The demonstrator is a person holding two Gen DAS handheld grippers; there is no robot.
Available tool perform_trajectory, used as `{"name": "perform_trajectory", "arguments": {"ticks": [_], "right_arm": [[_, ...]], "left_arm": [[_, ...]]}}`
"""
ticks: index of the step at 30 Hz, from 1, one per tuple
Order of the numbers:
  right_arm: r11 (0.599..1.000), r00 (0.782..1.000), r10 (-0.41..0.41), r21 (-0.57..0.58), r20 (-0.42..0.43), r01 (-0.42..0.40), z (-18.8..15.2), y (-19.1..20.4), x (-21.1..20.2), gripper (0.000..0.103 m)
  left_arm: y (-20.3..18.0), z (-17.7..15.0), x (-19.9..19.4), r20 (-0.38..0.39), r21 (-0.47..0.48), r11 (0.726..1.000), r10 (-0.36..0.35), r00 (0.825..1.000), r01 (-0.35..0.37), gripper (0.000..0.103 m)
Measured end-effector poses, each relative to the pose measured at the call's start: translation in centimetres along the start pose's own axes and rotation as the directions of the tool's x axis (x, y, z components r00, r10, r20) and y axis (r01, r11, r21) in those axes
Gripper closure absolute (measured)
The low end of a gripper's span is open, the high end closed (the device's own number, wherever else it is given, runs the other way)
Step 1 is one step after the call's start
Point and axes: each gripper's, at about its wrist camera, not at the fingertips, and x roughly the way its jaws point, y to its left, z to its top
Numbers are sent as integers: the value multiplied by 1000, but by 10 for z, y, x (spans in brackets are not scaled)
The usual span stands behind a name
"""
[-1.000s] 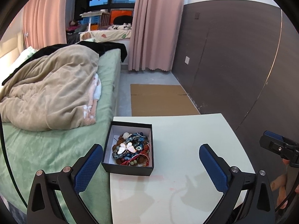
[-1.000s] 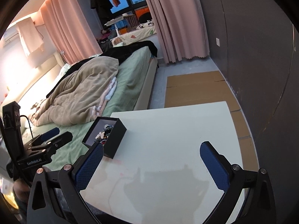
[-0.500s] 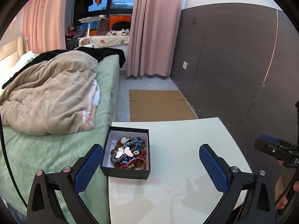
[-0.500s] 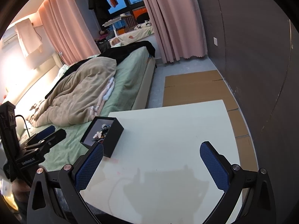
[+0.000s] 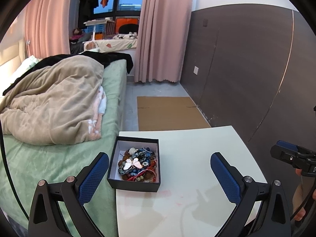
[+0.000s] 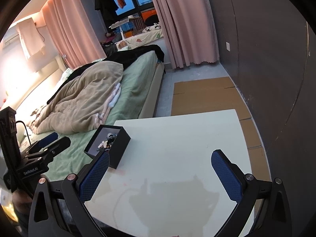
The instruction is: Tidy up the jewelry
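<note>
The box [image 5: 136, 163] of tangled jewelry [image 5: 138, 165] is set at the worktop's [image 5: 197, 158] left edge, beside the bed. It is found just ahead of the left gripper [image 5: 159, 169], nearer than the right gripper [image 6: 160, 167]. Both are held wide and empty.

The jewelry [image 5: 138, 165] in the box [image 5: 134, 185] is a tangle — single pieces mostly indistinguishable, too small from the right wrist.

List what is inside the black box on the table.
The black box holds tangled jewelry: a pale butterfly piece on top, blue beads and red cords. Whatever lies beneath the pile is hidden.
</note>
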Motion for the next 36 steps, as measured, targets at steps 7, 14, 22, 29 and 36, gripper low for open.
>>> {"name": "perform_trajectory", "arguments": {"ticks": [7,14,22,29,36], "right_arm": [[1000,1000,5,-6,-2,-5,1,3,0,0],[1000,1000,6,-2,-1,-6,2,3,-1,0],[999,999,38,7,2,-38,4,4,-6,0],[999,999,37,9,-1,-37,4,6,-7,0],[999,999,32,7,-10,-32,3,7,-5,0]], "left_arm": [[2,1,-2,2,2,1000,-2,1000,2,1],[2,1,-3,1,3,1000,1,1000,-1,1],[2,0,-2,-2,1,1000,2,1000,-2,1],[2,-1,-2,-2,4,1000,3,1000,-3,1],[4,-2,-1,-7,1,1000,5,1000,-5,1]]}}
